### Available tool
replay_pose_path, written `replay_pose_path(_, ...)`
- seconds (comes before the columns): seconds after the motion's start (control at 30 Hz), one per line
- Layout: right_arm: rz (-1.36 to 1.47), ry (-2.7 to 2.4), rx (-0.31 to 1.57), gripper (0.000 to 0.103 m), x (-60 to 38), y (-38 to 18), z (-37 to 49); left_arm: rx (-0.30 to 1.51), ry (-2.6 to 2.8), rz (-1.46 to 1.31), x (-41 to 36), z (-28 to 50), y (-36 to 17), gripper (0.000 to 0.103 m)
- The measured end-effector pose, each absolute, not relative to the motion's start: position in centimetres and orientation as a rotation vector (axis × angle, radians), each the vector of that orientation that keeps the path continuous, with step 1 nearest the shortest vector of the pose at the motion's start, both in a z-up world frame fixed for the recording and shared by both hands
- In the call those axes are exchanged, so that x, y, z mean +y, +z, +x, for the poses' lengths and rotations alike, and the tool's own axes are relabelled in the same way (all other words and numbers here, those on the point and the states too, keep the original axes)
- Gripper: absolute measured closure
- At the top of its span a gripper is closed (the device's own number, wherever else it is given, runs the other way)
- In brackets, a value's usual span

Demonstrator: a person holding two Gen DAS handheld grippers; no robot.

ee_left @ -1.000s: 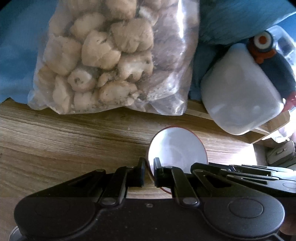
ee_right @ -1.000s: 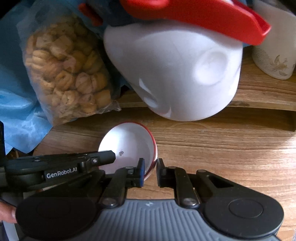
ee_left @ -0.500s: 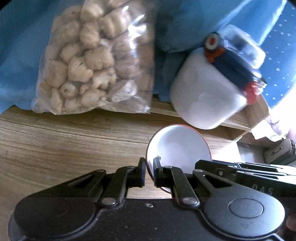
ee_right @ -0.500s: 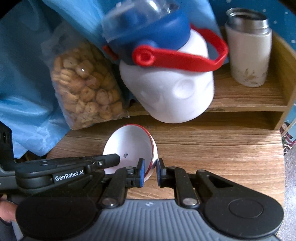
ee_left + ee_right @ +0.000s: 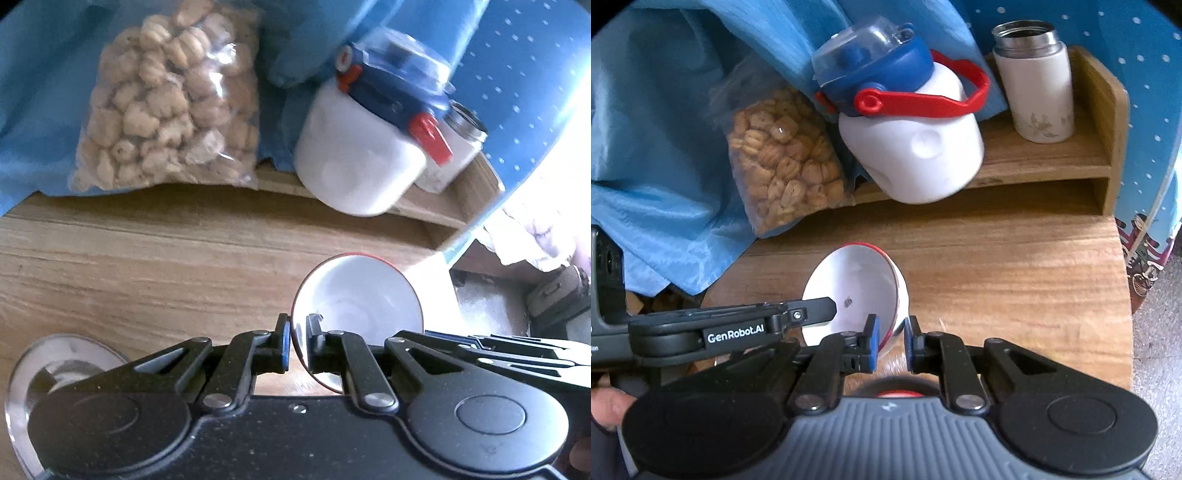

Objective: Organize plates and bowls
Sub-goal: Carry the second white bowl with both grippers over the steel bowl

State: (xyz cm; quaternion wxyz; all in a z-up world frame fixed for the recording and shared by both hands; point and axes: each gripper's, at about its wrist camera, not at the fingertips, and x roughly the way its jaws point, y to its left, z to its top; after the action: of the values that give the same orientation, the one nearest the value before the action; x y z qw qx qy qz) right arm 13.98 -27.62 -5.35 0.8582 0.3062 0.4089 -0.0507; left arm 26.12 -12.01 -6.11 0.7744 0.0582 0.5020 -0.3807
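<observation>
Left wrist view: left gripper [image 5: 298, 341] pinches the red-rimmed white bowl [image 5: 360, 295] by its rim, while right gripper [image 5: 890, 341] clamps the opposite rim.

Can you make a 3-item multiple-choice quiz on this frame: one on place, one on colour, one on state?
1. Where does the white flask with the steel mouth stand?
A. on the raised wooden shelf
B. inside the white bowl
C. on the floor

2. What colour is the rim of the white bowl?
A. green
B. red
C. black

3. How is the bowl held?
A. by the left gripper alone
B. it lies free on the table
C. both grippers pinch its rim

Answers:
1 A: the flask sits on the shelf, right of the tilted bottle with the blue lid.
2 B: a red line edges the bowl in both views.
3 C: the left gripper and the right gripper each close on the rim, on opposite sides.
</observation>
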Motion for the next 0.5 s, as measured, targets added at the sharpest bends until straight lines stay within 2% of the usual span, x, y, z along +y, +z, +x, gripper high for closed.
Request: replay_pose_path(0.5, 0.730, -0.097, 0.813, 0.087, -28.7, -5.5, 7.6, 1.049, -0.857, 0.244, -13.4, 20.7, -4.1, 0.095)
